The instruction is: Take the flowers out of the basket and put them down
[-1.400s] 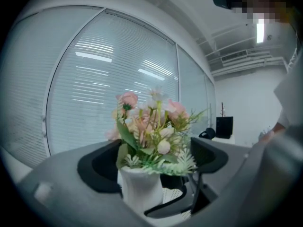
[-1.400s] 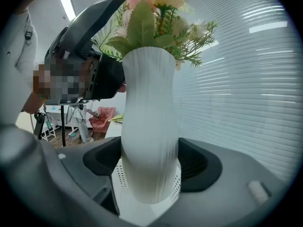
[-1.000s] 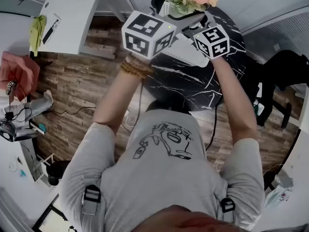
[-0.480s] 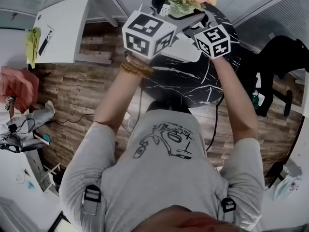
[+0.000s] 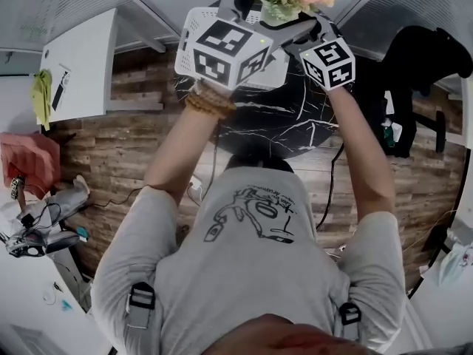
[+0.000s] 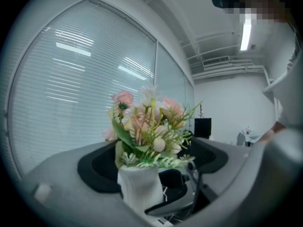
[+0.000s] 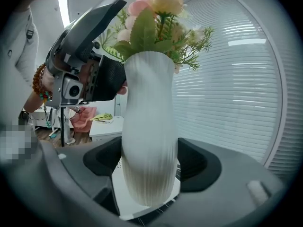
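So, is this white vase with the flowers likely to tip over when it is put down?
Probably somewhat tippy: the vase is tall and narrows toward its base, with the flowers bunched on top. Its ribbed surface may give the right gripper some hold. It looks hard, like ceramic, so likely breakable if dropped.
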Available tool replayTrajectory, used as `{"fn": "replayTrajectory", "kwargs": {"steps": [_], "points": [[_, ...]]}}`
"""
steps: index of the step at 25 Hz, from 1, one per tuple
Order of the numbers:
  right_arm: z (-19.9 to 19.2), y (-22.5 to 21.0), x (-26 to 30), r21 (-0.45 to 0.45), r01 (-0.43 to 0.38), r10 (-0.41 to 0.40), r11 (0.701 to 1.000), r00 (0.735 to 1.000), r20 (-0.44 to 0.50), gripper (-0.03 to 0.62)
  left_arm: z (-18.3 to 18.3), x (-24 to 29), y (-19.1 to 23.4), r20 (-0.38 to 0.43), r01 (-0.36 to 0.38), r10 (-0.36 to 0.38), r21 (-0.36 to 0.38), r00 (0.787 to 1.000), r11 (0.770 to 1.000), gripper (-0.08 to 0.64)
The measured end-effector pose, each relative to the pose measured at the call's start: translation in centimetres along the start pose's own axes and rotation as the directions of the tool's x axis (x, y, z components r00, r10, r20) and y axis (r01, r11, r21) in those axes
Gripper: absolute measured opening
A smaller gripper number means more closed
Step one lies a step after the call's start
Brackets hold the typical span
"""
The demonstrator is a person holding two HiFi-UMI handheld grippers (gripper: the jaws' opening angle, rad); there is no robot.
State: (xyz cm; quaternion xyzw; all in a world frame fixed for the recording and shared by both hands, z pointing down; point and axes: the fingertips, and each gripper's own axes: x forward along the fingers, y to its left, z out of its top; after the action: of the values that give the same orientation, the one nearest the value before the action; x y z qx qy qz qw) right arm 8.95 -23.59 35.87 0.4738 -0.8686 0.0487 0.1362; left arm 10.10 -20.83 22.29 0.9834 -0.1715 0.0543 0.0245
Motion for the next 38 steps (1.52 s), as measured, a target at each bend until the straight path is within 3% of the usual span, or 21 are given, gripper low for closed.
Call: {"fn": "replayTrajectory", "kwargs": {"steps": [19,38], "points": [[-4.1,-7.2,-13.7,0.062,0.211,-0.212,0.976,0.977,0.006,0.374,1.2,9.4,-12.6,0.006,0.233,-0.233,0.025,0.972,0.972,0.457],[-7.3,-8.3,-15.7,0.077,0.231,-0.231,0.970,0.973,-0.002,0.373,-1.2,11.6,-15.2,-0.021,0.264,-0.264,0.019,0.964,0.964,0.457]]}}
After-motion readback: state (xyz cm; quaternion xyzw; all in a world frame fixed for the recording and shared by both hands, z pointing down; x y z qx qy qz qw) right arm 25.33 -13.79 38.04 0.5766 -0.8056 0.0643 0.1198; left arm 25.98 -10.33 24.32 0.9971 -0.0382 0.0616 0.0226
